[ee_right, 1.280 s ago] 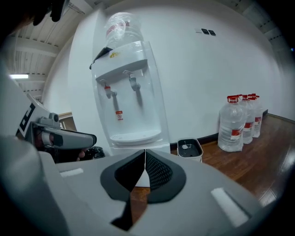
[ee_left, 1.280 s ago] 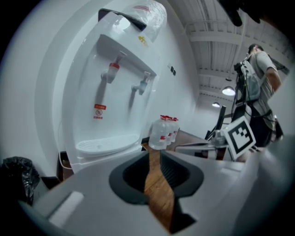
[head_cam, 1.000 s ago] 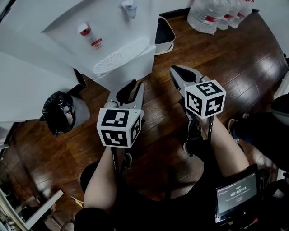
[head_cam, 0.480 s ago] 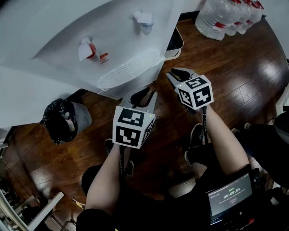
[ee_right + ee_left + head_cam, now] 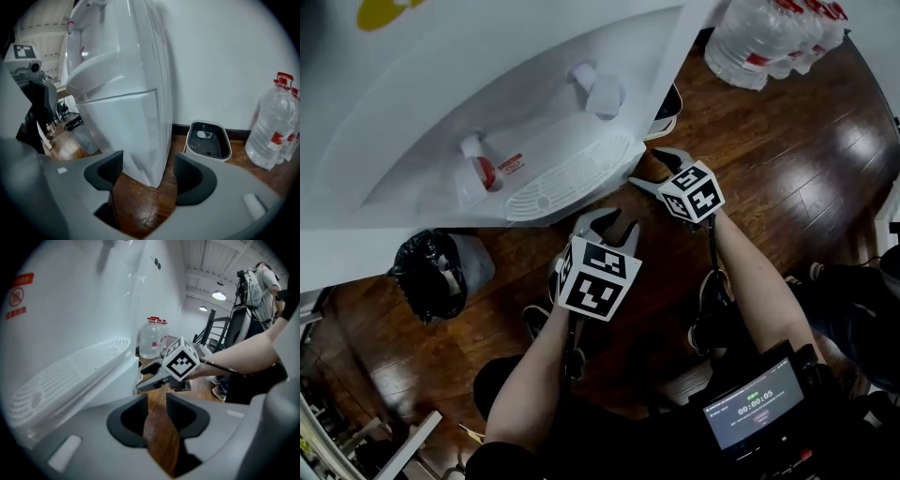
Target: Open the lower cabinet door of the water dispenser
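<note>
At the wall edge of the wooden floor [image 5: 136, 206] stands the tall white plastic water dispenser [image 5: 117, 61]. Its lower cabinet door [image 5: 124, 136], upright, lies straight ahead of our right gripper [image 5: 143, 176], the nearer one. Its jaws have just been opening, with nothing between them. Our left gripper [image 5: 157, 416] also gapes empty.

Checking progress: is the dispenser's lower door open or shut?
Shut: the lower door lies flush with the dispenser, with no gap showing along its top seam.

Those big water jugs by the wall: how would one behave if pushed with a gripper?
The water jugs look capped and filled, so probably heavy and hard to shift. The broad base on the glossy wood floor suggests sliding rather than tipping. The clear, rounded plastic is likely slippery.
</note>
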Available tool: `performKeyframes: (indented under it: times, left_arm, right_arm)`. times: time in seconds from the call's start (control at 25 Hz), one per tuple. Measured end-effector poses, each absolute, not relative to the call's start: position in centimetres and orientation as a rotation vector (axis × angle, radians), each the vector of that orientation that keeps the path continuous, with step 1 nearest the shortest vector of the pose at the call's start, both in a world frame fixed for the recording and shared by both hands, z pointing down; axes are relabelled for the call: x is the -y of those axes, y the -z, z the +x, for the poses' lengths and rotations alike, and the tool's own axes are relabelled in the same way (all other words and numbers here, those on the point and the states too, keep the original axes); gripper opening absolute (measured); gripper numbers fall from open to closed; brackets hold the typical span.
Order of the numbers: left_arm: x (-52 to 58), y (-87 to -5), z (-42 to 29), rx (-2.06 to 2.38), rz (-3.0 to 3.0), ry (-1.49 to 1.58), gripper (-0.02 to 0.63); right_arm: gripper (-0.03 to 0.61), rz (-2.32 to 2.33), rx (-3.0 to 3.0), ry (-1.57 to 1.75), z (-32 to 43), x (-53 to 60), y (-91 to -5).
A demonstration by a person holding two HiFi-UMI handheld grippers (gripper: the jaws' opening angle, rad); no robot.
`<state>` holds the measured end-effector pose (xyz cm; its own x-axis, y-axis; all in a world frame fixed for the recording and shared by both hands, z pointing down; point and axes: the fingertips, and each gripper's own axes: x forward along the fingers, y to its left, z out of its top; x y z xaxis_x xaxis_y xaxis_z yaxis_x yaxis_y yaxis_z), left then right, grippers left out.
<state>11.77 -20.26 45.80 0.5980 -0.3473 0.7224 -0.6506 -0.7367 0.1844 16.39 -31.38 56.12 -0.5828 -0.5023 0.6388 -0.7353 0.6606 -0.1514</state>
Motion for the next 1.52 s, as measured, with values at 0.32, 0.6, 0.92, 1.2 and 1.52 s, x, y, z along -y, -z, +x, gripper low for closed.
performKeyframes:
  times: [0.32, 0.6, 0.92, 1.2, 1.52]
  left_arm:
    - [21.1, -46.1, 11.9, 0.749, 2.372, -0.958, 0.146]
    - [21.9, -45.0, 11.4, 0.786, 2.382, -0.922, 0.146]
    - [21.7, -43.1, 12.0, 0.791, 2.426, -0.851, 0.144]
    - [20.4, -41.8, 11.3, 0.797, 2.444, -0.821, 0.145]
    - [17.4, -41.0, 11.6, 0.756, 2.488, -0.834, 0.146]
  right_arm:
    - [0.442, 0.733, 2.29, -0.356, 13.8, 32.0, -58.4]
    - [0.437, 0.736, 2.315, -0.337, 13.2, 32.8, -57.9]
    - [0.36, 0.717, 2.293, -0.346, 12.9, 31.4, -57.4]
    - [0.356, 0.773, 2.241, -0.348, 13.5, 29.7, -57.5]
    - [0.341, 0.869, 2.174, -0.378, 14.0, 26.2, -57.2]
